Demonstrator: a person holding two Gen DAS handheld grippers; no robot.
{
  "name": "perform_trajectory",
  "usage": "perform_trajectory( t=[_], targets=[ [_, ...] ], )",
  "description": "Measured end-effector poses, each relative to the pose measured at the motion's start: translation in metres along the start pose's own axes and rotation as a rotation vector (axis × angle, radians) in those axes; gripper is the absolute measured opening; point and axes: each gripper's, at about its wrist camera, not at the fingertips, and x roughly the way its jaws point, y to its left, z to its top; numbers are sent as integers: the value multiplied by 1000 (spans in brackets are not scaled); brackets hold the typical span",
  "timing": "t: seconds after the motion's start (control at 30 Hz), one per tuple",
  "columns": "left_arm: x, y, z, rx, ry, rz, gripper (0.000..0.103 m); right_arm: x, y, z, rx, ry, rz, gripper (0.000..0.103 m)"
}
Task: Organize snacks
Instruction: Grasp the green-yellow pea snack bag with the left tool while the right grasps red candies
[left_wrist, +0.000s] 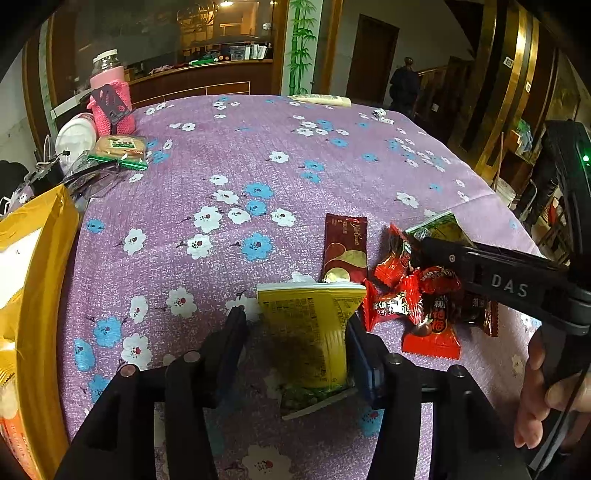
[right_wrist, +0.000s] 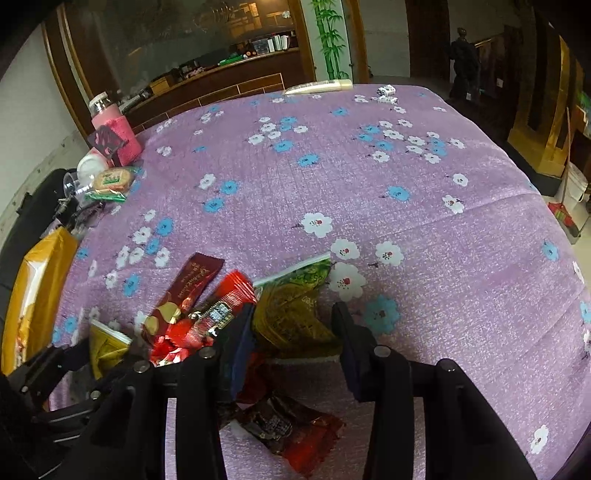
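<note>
My left gripper (left_wrist: 295, 325) is open, its fingers on either side of a yellow snack packet (left_wrist: 314, 332) lying on the purple floral tablecloth; the packet rests against the right finger. Beside it lie a dark red wafer bar (left_wrist: 345, 247) and a pile of red candy wrappers (left_wrist: 417, 295). My right gripper (right_wrist: 291, 328) is open around a green-yellow snack packet (right_wrist: 295, 306), which also shows in the left wrist view (left_wrist: 439, 229) under its tip. Red wrappers (right_wrist: 207, 325) lie at its left finger, and a dark red wrapper (right_wrist: 295, 432) below it.
A large yellow snack bag (left_wrist: 33, 295) lies at the table's left edge. A biscuit pack (left_wrist: 120, 149), a pink-sleeved jar (left_wrist: 110, 99) and a white lid (left_wrist: 75, 136) stand at the far left. A tube (right_wrist: 319, 87) and dice (right_wrist: 386, 92) lie at the far edge.
</note>
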Motion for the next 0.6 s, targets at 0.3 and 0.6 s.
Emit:
perform_trajectory(
  t=[0.3,0.6],
  targets=[
    [-1,1,2,-19,-8,25,43,1,0,1,5,4,4,40],
    [13,-15,15,-99,20,198,42,0,-4,1,16,14,34,40]
  ],
)
